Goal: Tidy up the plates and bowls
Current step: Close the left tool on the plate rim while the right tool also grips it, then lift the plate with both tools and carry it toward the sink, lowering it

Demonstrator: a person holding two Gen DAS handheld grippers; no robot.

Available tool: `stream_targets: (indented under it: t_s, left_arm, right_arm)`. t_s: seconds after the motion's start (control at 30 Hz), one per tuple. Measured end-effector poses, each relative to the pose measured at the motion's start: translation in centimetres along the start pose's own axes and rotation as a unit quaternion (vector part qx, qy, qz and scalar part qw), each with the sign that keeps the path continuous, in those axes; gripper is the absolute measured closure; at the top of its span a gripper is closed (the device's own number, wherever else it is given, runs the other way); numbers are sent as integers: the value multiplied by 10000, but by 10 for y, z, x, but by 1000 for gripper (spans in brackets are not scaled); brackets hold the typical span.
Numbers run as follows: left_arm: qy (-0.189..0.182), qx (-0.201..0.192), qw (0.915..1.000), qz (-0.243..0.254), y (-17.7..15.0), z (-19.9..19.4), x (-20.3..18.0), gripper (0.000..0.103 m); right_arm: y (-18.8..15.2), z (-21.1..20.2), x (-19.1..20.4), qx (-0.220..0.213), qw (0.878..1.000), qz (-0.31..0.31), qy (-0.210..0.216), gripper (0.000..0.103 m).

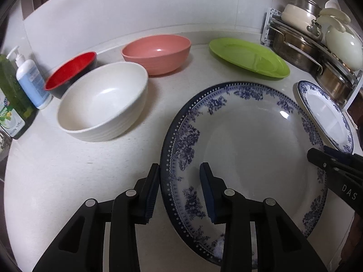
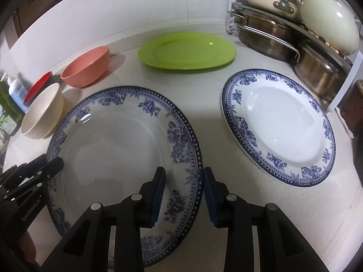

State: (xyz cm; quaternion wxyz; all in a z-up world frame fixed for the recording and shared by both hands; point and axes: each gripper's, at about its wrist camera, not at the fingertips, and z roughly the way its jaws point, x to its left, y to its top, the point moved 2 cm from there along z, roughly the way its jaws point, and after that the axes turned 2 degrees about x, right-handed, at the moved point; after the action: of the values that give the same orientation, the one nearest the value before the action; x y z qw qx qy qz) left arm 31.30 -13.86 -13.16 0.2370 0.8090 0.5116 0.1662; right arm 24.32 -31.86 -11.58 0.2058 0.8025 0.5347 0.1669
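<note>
- Two black handheld grippers meet at one large blue-and-white floral plate (image 1: 249,149), which lies on a pale speckled countertop (image 1: 68,181).
- The left gripper (image 1: 179,190) has its jaws spread wide, straddling the plate's left rim: one blue-padded finger sits outside the rim, the other over the plate's inner face. Neither pad is clearly pressing on the plate.
- The right gripper (image 2: 183,192) is likewise spread, straddling the same plate's right rim (image 2: 197,158), one finger over the plate and one outside it over bare counter. Whether its pads touch the rim cannot be told.
- A smaller blue-and-white floral plate (image 2: 281,127) lies flat just to the right, apart from the large one.
- A lime green plate (image 2: 186,52) lies farther back, near the wall.
- Three bowls stand to the left: a cream ribbed bowl (image 1: 102,102) nearest, a pink bowl (image 1: 156,53) behind it, and a red bowl (image 1: 70,70) tilted beside them.
- Two pump bottles (image 1: 29,79) stand at the far left edge.
- A rack of steel pots and cream lids (image 1: 317,45) fills the right back corner.
</note>
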Motion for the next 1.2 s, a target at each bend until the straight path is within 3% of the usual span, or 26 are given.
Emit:
stream_targets:
  t_s: [0.27, 0.57, 0.93, 1.2]
  left_arm:
    - [152, -198, 9994, -234, -8, -35, 31, 68]
    - [608, -422, 9950, -676, -35, -84, 84, 68]
    - [1241, -364, 9817, -1398, -85, -120, 156, 68]
    - [1549, -189, 9712, -1803, -116, -124, 200, 68]
  right_arm:
    - [2, -29, 28, -109, 9996, -239, 138, 68]
    - [-6, -58, 86, -90, 9961, -687, 541, 68]
    - [-32, -69, 166, 132, 9833, -1405, 1152, 68]
    - [-49, -54, 217, 444, 9732, -1769, 1401, 68]
